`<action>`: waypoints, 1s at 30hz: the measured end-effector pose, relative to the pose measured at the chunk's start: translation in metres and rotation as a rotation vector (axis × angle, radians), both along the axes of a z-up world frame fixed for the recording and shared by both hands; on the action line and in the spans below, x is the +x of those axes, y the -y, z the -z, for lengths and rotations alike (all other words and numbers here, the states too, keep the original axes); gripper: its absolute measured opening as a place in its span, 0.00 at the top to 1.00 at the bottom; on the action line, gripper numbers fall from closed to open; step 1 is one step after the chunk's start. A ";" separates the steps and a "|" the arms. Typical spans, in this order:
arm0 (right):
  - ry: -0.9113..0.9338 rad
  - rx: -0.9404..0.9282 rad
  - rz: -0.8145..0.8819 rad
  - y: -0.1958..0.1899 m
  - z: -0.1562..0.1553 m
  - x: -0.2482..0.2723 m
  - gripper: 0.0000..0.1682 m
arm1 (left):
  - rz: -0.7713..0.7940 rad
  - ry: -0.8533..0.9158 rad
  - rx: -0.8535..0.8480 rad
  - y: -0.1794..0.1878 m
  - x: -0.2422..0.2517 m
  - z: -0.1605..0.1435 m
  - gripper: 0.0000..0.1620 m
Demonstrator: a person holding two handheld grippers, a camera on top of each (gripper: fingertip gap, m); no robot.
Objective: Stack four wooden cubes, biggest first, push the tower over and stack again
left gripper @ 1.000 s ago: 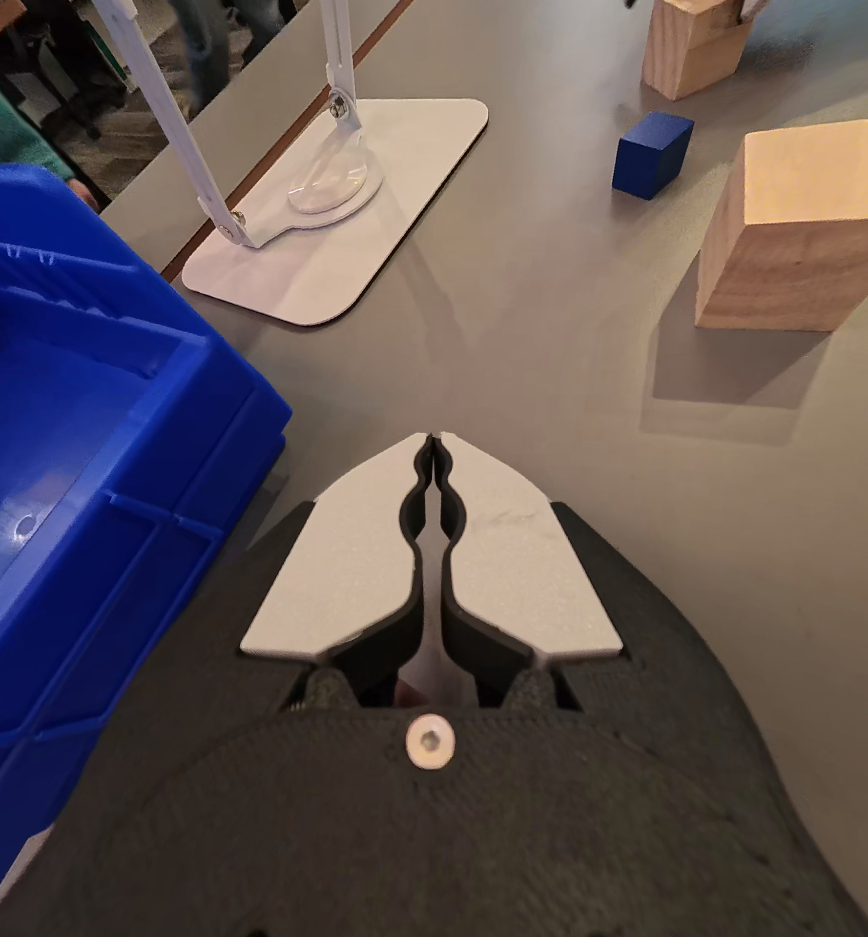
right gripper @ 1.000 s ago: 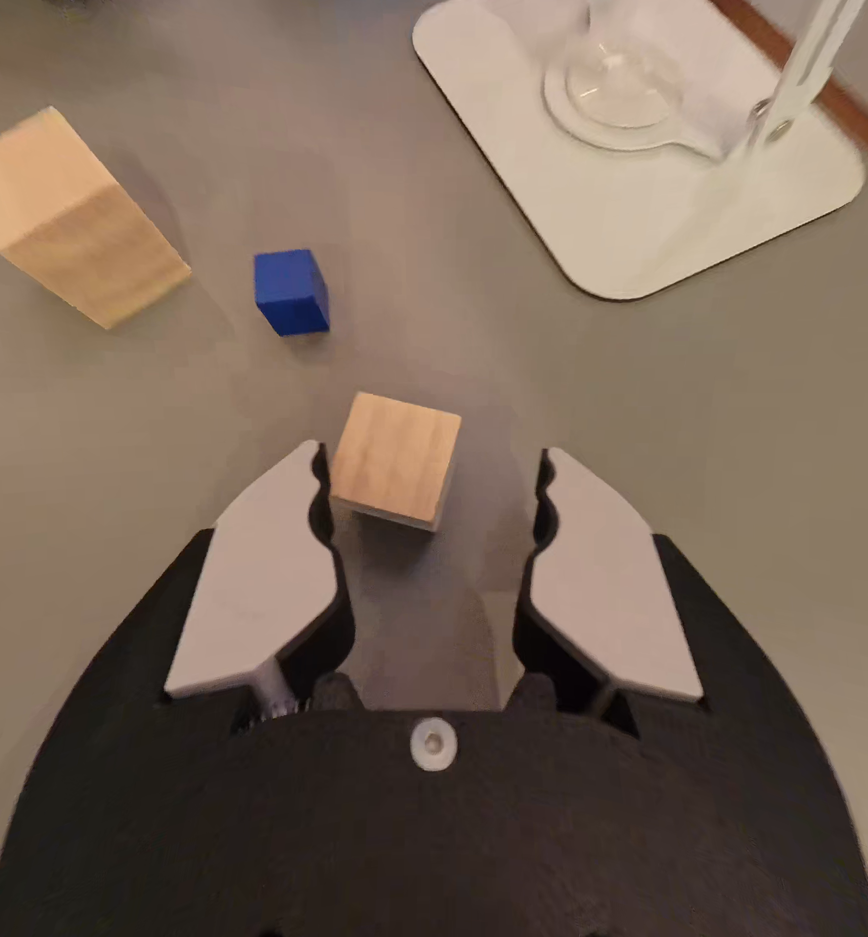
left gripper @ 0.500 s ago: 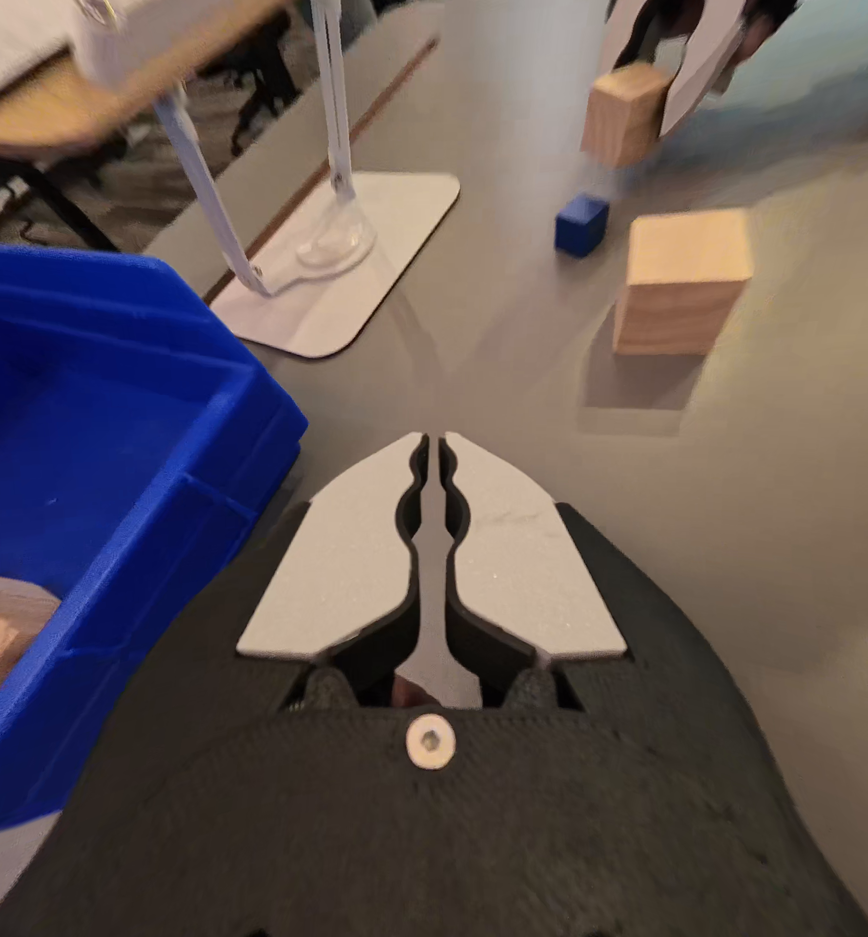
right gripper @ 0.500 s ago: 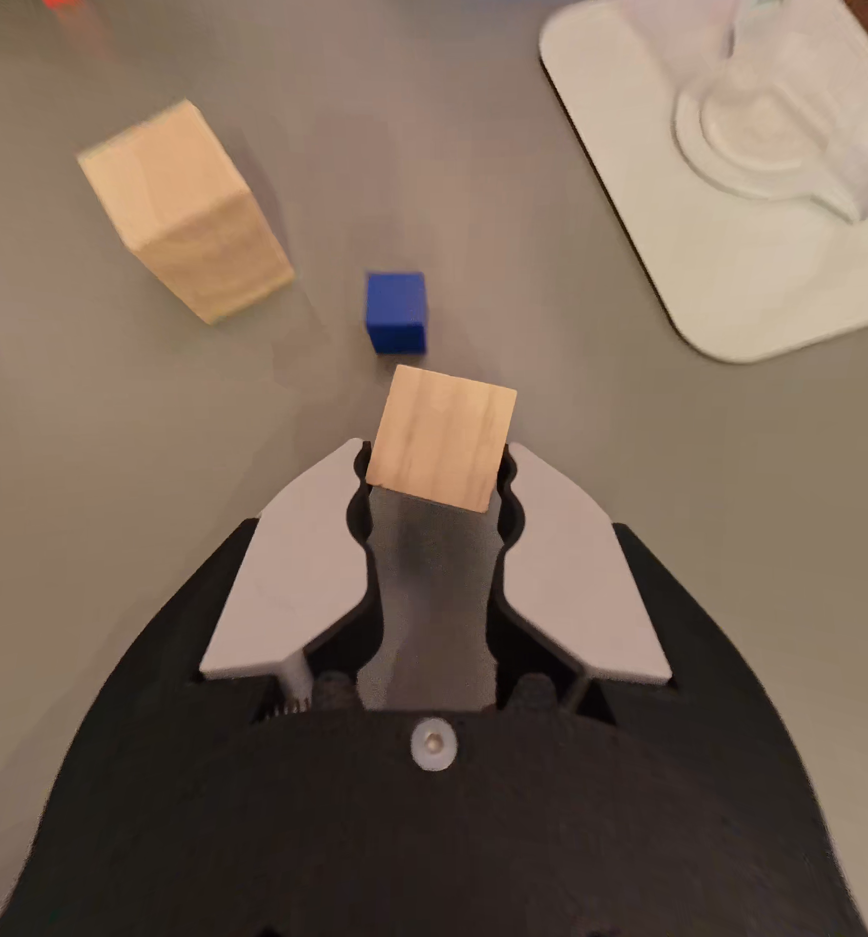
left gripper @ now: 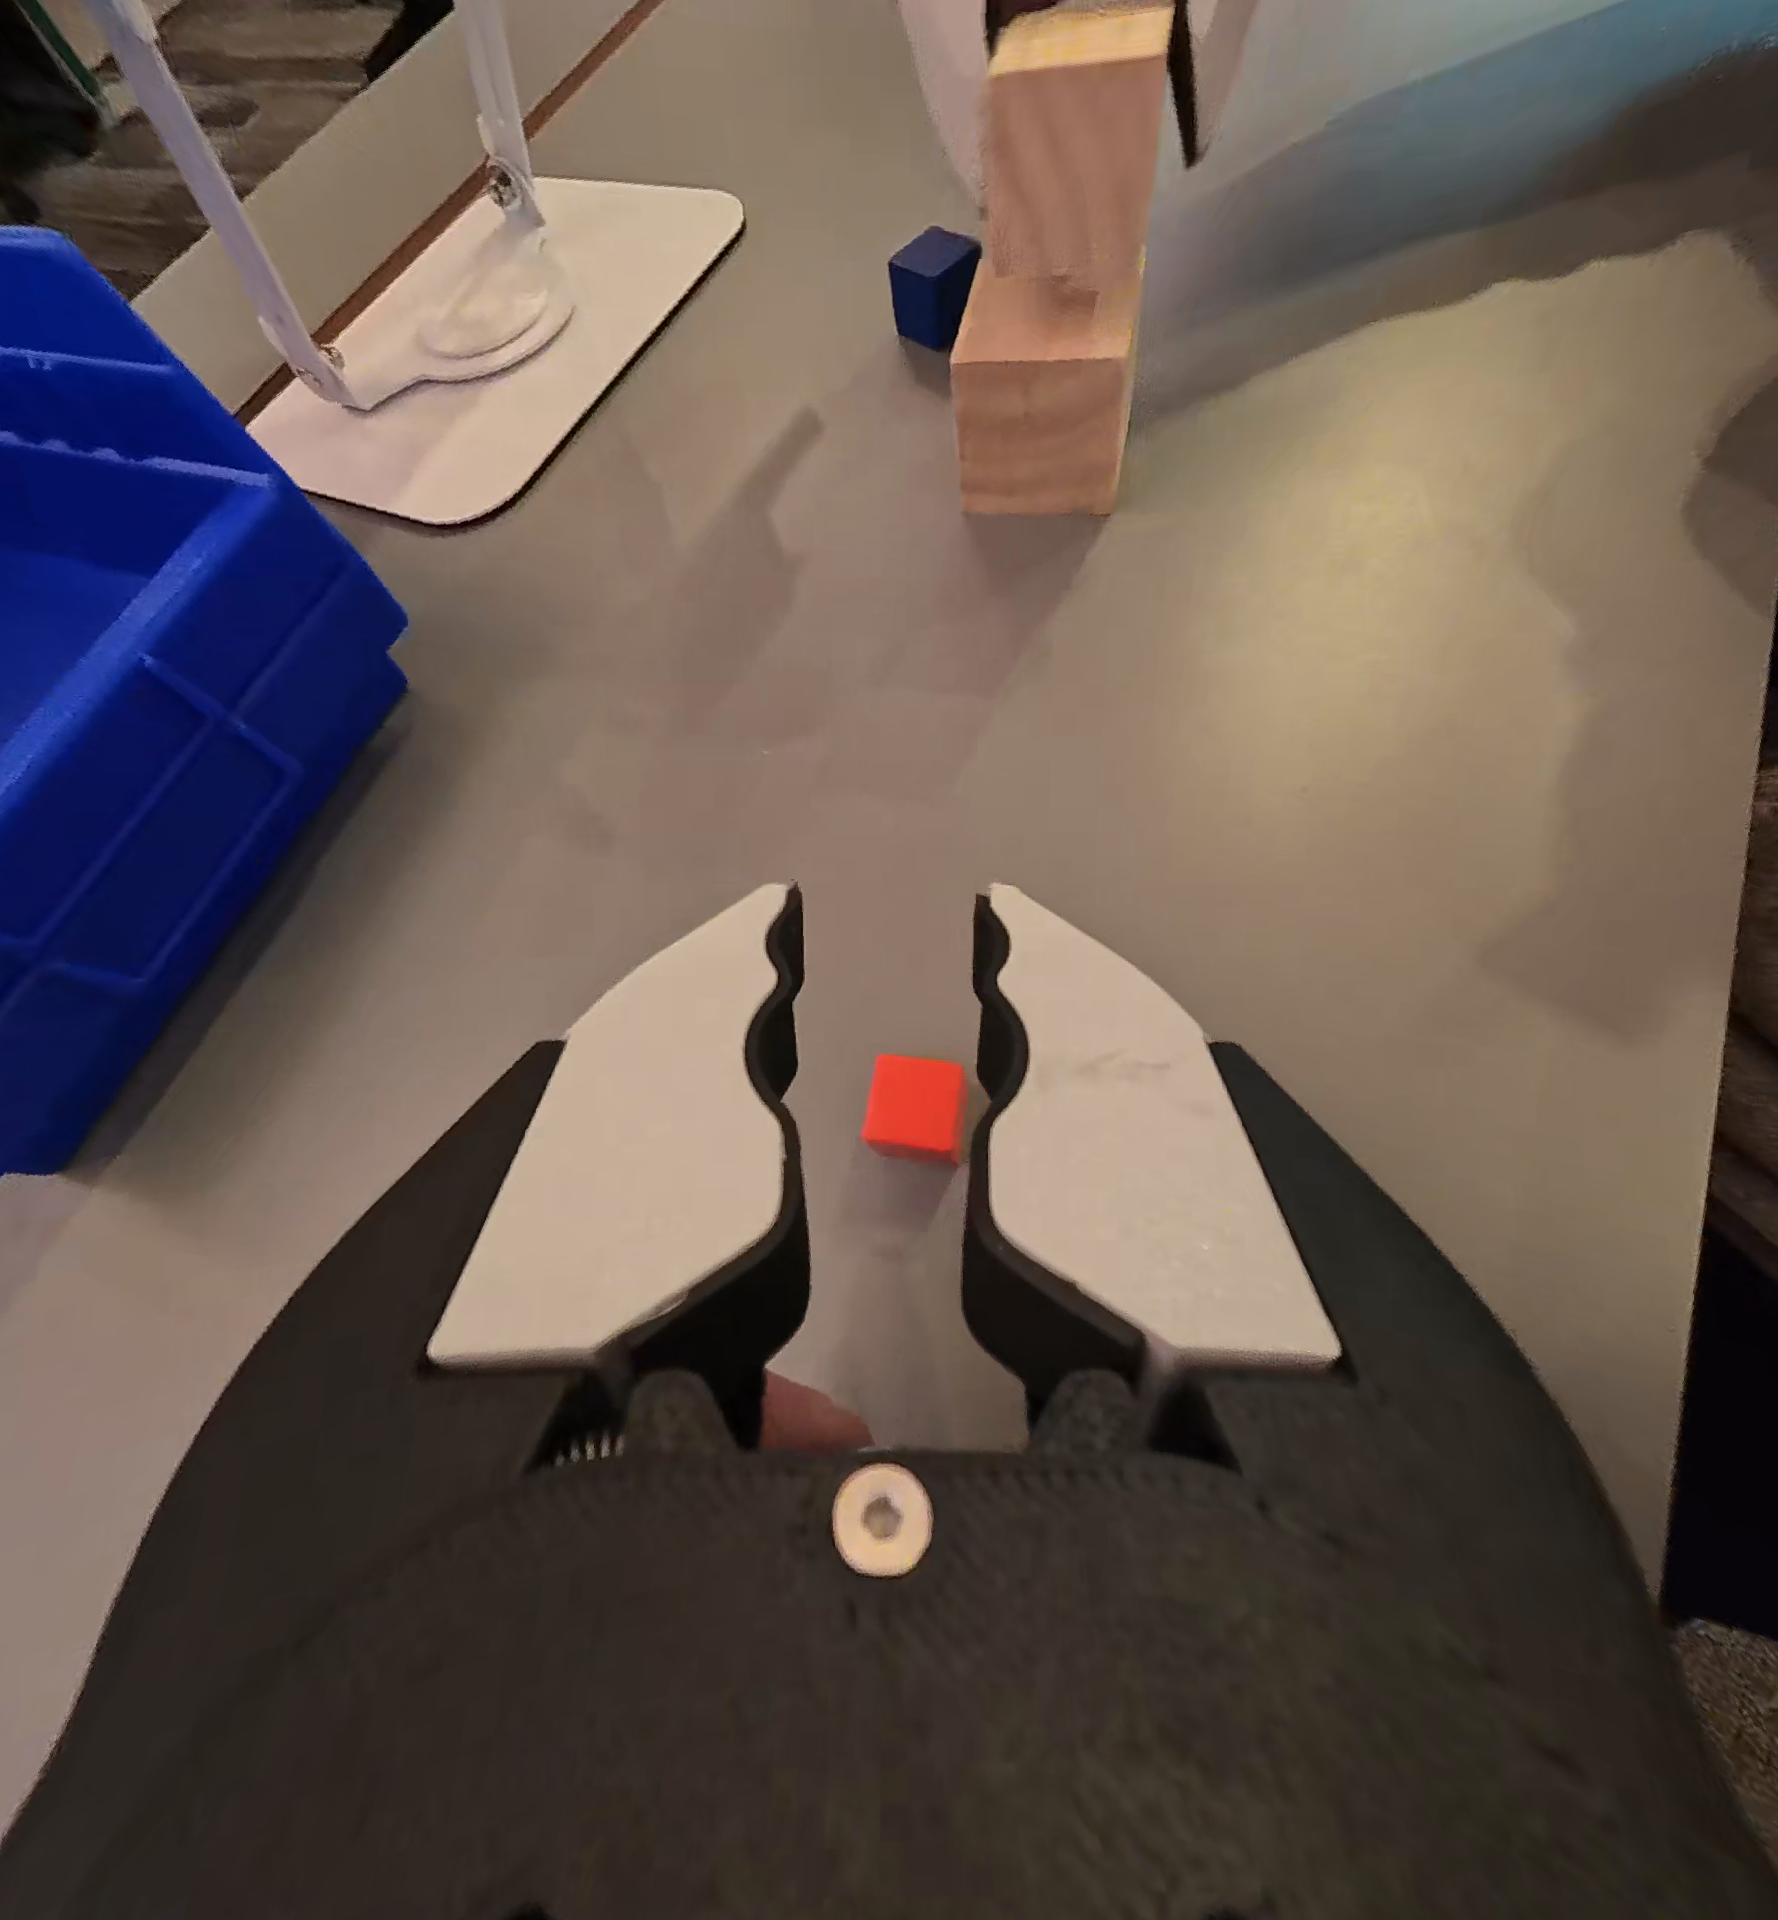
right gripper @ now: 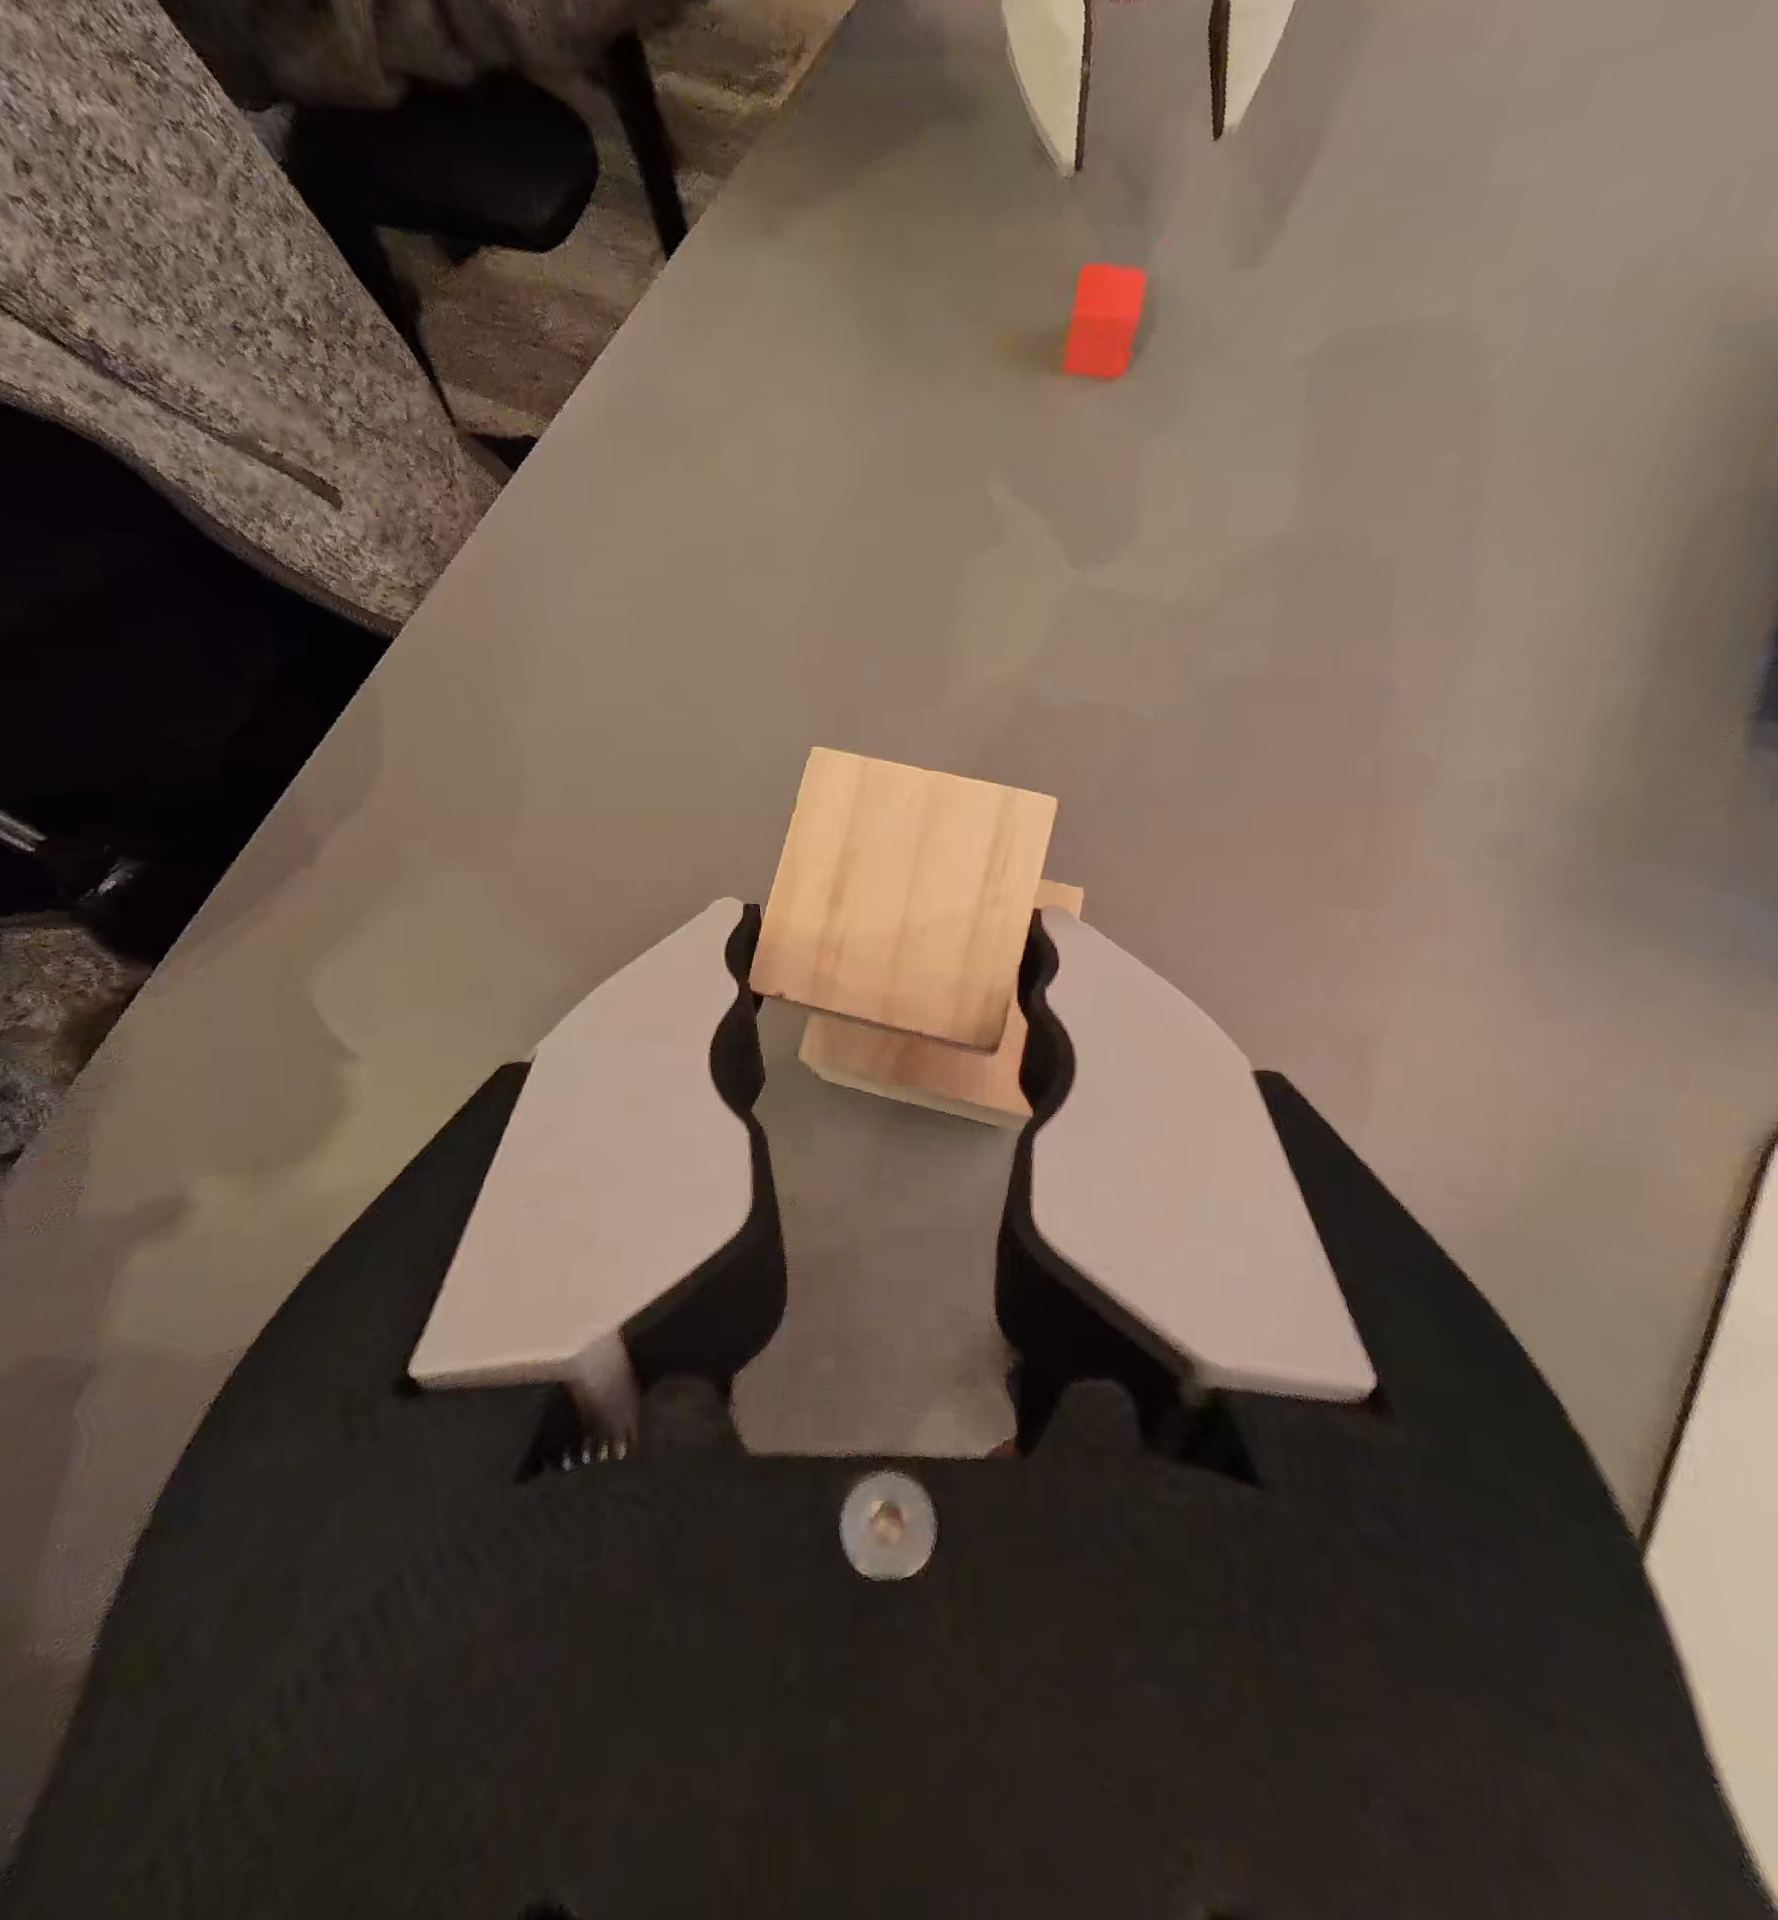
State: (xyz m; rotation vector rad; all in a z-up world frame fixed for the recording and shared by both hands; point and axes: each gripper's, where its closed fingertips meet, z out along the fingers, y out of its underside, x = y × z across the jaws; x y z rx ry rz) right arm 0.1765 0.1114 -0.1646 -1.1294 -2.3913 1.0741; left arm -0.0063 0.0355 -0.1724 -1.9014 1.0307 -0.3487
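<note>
My right gripper is shut on a medium wooden cube and holds it just over the large wooden cube, which peeks out below it. In the left wrist view the large cube stands on the grey table with the held cube above it, slightly askew. My left gripper is open. A small red cube lies on the table between its fingers, close to the right one and not gripped. The red cube and the left gripper above it also show in the right wrist view. A small blue cube sits behind the large cube.
A blue plastic bin stands at the left. A white lamp base with white arms is at the back left. The table edge runs close on the right, with a grey fabric chair beyond it.
My right gripper closed on the medium cube, lifted it and carried it over the large cube. My left gripper opened and moved over the red cube.
</note>
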 end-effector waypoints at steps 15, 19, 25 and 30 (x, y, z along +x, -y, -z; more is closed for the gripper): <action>0.016 0.023 0.456 -0.077 0.022 0.044 0.63 | -0.035 -0.014 -0.043 0.007 -0.033 0.016 0.73; 0.092 0.043 0.564 -0.086 0.058 0.054 0.63 | -0.050 -0.018 -0.056 0.009 -0.042 0.019 0.72; 0.012 0.053 0.533 -0.085 0.050 0.037 0.84 | -0.039 -0.035 -0.076 0.010 -0.039 0.025 0.72; -0.145 -0.040 0.292 -0.047 -0.032 0.019 0.84 | -0.028 -0.021 -0.095 0.011 -0.037 0.029 0.71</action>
